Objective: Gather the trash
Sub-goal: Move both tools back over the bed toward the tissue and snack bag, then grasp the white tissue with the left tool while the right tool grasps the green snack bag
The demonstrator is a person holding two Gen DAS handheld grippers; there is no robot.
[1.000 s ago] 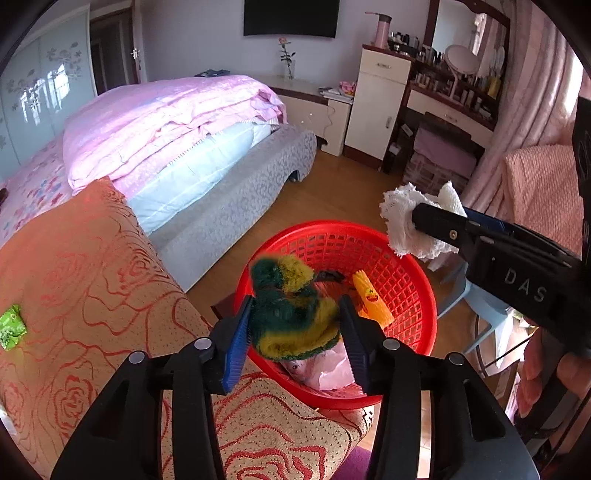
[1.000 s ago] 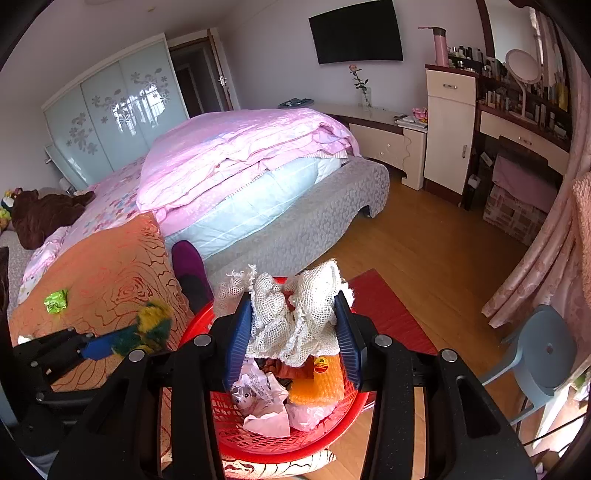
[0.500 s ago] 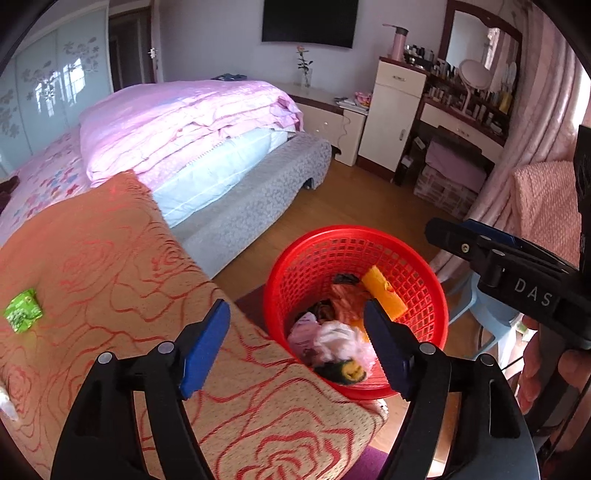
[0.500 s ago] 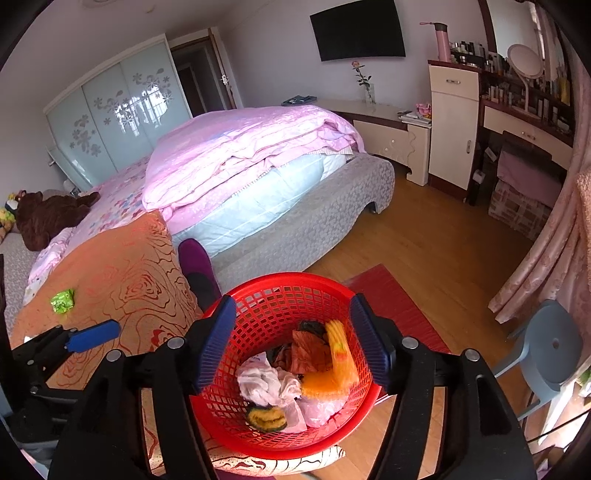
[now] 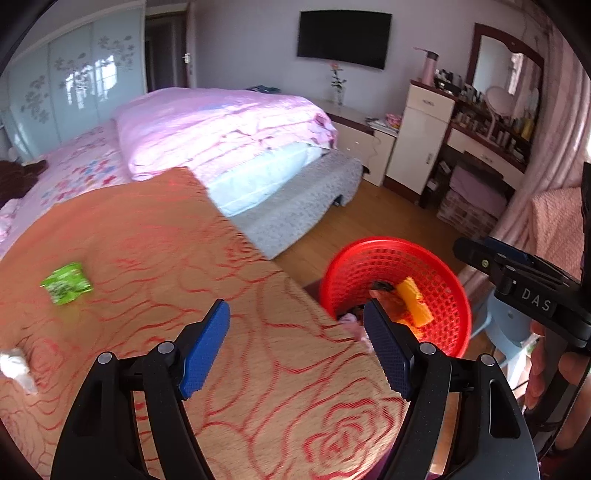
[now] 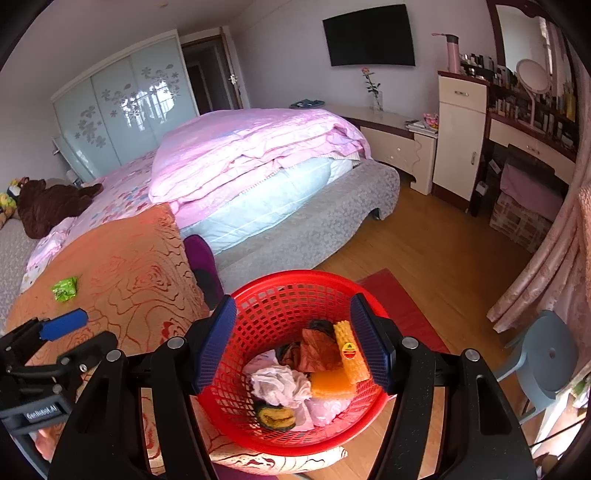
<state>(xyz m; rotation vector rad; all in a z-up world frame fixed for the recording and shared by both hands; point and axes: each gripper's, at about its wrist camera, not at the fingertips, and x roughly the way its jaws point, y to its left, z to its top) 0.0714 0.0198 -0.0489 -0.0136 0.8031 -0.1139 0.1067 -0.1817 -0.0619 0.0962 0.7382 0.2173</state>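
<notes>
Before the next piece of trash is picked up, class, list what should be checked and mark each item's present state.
1. Left hand-held gripper open and holding nothing: ok.
2. Right hand-held gripper open and holding nothing: ok.
3. Red basket upright beside the cloth-covered table: ok.
4. Green wrapper lying unobstructed on the cloth: ok.
5. White crumpled scrap fully visible: not ok, cut off at the frame edge.
6. Basket has room left: ok.

A bed (image 6: 258,173) under pink quilts, wood floor (image 6: 436,254), wall TV (image 6: 371,35), and a dresser (image 6: 517,110) (possibly cosmetics on top).
</notes>
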